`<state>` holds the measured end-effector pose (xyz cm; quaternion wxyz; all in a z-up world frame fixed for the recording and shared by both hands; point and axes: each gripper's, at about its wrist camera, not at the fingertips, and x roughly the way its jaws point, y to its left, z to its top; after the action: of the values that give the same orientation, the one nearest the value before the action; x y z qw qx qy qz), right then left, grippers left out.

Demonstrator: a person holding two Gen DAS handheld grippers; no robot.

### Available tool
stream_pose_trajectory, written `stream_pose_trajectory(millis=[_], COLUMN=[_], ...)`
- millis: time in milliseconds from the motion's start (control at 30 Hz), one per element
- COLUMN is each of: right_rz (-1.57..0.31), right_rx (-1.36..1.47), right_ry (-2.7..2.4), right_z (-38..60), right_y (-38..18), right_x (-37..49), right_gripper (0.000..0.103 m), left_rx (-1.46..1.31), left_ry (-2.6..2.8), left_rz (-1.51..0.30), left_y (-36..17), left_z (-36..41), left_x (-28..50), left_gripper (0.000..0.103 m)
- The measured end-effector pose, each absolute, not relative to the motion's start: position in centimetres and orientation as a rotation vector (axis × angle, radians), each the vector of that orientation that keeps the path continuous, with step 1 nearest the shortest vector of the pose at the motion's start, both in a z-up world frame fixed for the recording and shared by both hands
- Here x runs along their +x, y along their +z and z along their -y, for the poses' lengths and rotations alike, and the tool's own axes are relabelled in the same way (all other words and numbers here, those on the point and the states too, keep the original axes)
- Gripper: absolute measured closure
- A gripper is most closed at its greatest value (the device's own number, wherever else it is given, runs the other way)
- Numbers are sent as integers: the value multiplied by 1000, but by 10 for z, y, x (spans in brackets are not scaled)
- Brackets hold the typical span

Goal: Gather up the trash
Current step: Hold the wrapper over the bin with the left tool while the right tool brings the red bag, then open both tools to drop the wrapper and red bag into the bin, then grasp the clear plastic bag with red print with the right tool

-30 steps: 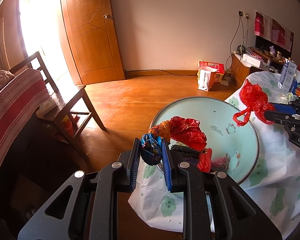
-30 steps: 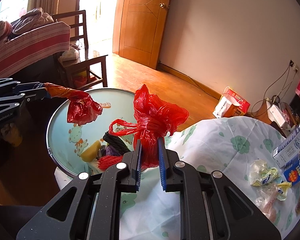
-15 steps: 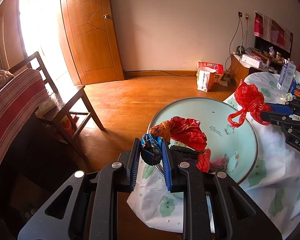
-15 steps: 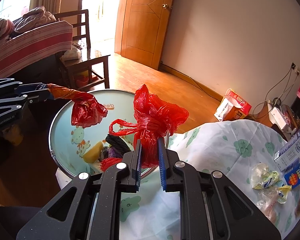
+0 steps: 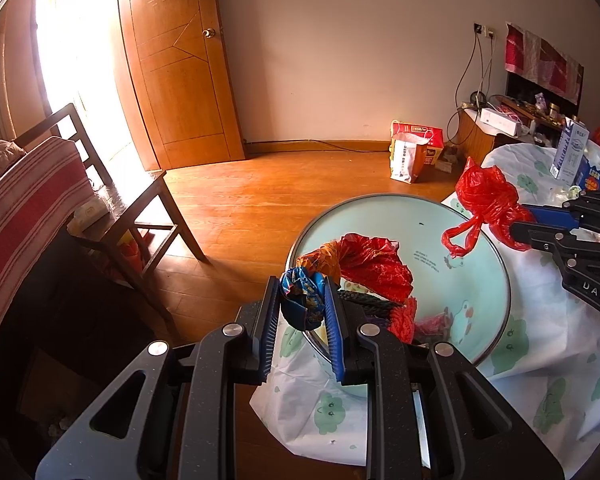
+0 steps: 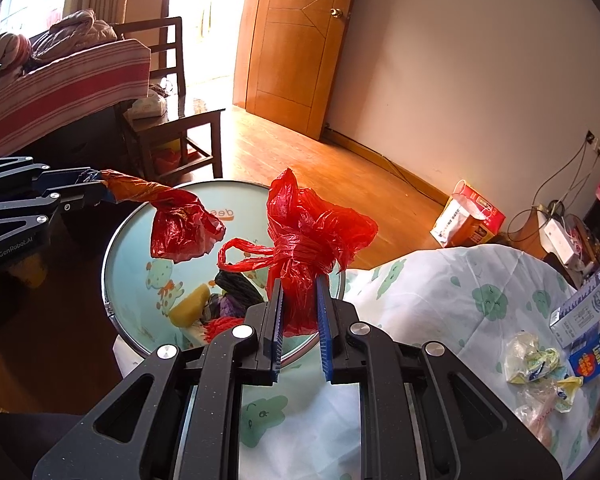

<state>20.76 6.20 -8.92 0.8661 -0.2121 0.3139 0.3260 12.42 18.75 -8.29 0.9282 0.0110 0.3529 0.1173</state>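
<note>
2 wrist fisheyes, angled down, close; both share basin (image 5: 480, 240) (image 6: 140, 256).

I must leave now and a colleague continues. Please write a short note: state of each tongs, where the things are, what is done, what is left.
Left tongs: shut on the snack wrapper, hanging over the basin.
Right tongs: shut on the knotted red bag, above the basin's rim.
Done: some trash lies in the basin.
Left: drop both pieces in; collect the crumpled wrappers and cartons on the tablecloth.
</note>
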Motion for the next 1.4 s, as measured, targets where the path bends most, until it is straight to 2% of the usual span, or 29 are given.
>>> stream_pose_trajectory(millis=[167,200,267,333,433,667,833,1100,1300,1367,1400], right_rz=[-653,-652,-650,-648,-644,-627,-633,-705,-773,-808,-822], right_rx=[-436,-433,-429,-419,-400,-387,-340,-232,-202,-189,-187], right_ry=[698,702,706,711,708,651,510,256,245,268,274], right_z=[-63,-63,-63,-61,-56,-21,43,141,172,178,178], right_y=[-90,-90,-91,-91,-91,-87,-86,-95,-110,-116,-117], right_x=[208,208,207,206,204,187,181,211,232,235,237], right_gripper=[85,80,73,65,53,44,36,36,36,39,48], left_rx=[25,25,32,33,26,45,-6,71,86,83,86], left_ry=[227,225,231,230,241,205,153,173,172,174,168], left_rz=[-722,-722,-713,-712,-706,-741,-809,-773,-787,-778,-776], left_y=[-85,-85,-86,-86,-88,-103,-121,-120,-112,-108,-106], left_z=[-183,-182,-179,-176,-173,-155,-150,-128,-114,-110,-107], left_x=[125,125,124,124,123,123,128,128,138,143,146], left_gripper=[76,71,51,44,25,6,6,6,6,6,6])
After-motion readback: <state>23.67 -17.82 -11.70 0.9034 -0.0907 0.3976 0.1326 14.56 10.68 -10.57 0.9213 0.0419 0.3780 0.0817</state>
